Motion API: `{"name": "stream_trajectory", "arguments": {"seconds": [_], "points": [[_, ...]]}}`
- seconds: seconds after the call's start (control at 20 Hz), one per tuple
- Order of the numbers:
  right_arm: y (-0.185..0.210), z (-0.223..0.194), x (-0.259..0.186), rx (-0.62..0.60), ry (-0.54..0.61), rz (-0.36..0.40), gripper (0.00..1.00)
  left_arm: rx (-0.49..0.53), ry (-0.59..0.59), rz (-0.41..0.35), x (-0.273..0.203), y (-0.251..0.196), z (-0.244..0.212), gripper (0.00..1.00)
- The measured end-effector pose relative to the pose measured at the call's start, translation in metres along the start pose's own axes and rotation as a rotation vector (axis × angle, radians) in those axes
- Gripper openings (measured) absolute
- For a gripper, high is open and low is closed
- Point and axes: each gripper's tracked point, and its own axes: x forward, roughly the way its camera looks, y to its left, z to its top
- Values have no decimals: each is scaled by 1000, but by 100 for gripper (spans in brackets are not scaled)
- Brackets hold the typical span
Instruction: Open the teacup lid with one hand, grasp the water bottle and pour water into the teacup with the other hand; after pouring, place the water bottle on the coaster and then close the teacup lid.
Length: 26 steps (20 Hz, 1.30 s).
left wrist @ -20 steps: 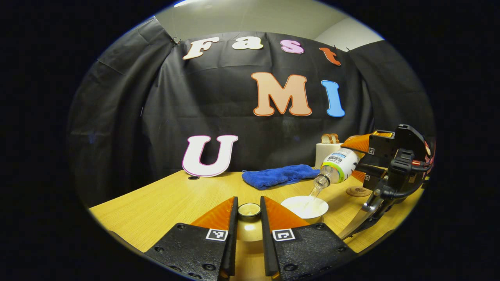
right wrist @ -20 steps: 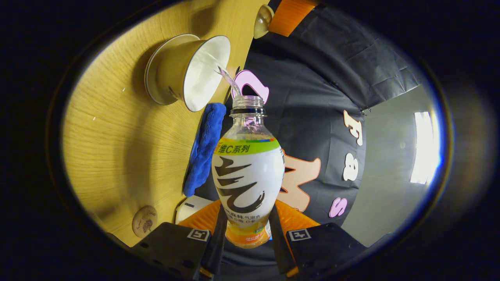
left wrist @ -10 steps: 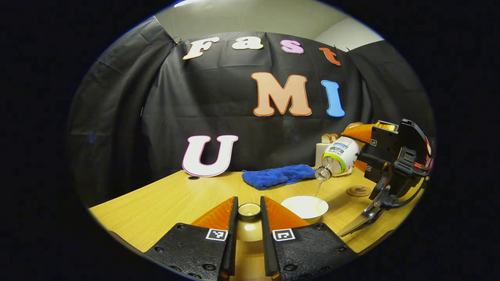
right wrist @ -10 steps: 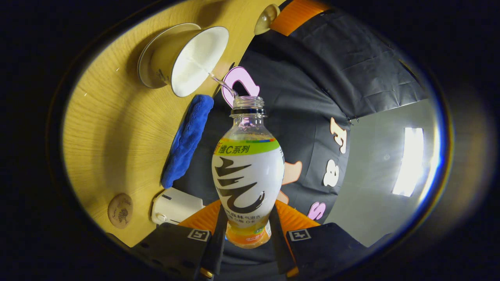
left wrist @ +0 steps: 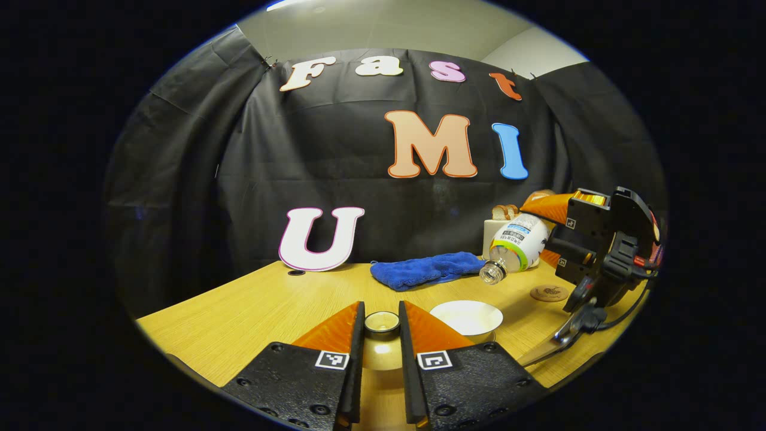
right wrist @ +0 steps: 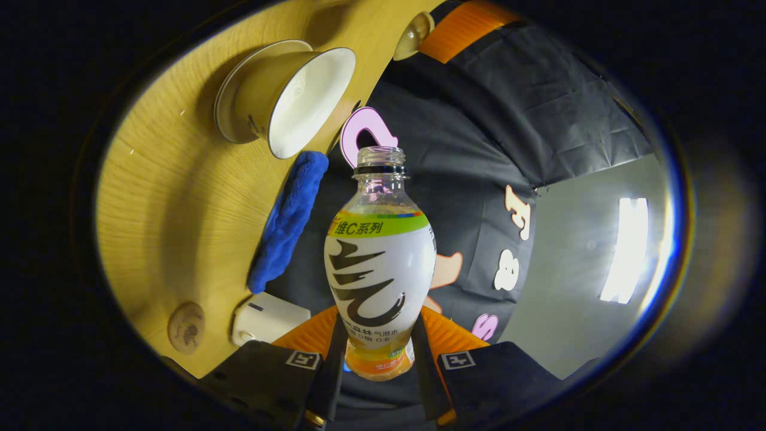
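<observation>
Stream's cut off, water bottle [left wrist: 518, 243] tipping back up!
Right tongs [right wrist: 376, 359] clamp it, neck toward teacup [left wrist: 467, 317]; coaster [left wrist: 549, 293] near the counter's right edge; left tongs [left wrist: 381, 335] grip lid [left wrist: 381, 323].

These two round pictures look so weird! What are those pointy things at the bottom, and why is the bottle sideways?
A person holds a grabbing tool in each hand, with a camera riding on each tool. The left gripper view looks along the left gripper, which pinches the teacup lid. The right gripper view looks along the right gripper, which squeezes the water bottle, tipped over, so the room looks sideways. On the wooden table sit the open teacup, a blue cloth, a round coaster and a white box.
</observation>
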Motion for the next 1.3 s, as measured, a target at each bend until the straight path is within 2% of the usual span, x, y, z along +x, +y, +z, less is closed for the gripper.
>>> {"name": "stream_trajectory", "arguments": {"seconds": [0.1,0.2,0.25,0.3,0.4,0.5,0.6,0.95,1.0,1.3], "points": [[20,-2,-3,174,22,126,61,0,0,-1,1,-1,0,27],[26,3,-9,326,37,208,62,0,0,-1,2,-1,0,27],[31,1,-10,392,41,235,58,0,0,-1,1,-1,-1,27],[33,0,-10,449,41,253,61,0,-1,-1,1,-1,0,27],[36,2,-12,565,49,278,55,0,-1,-1,2,-1,0,27],[37,3,-18,710,62,311,59,0,-1,-1,1,-1,0,27],[31,5,-27,864,74,343,55,0,-1,0,1,-1,0,27],[-4,-27,-37,1316,85,351,62,0,-1,0,1,-1,0,27],[-9,-35,-35,1378,88,343,56,0,-2,0,1,-1,1,27],[-6,-92,-28,1605,113,254,59,1,-3,1,1,-2,0,27]]}}
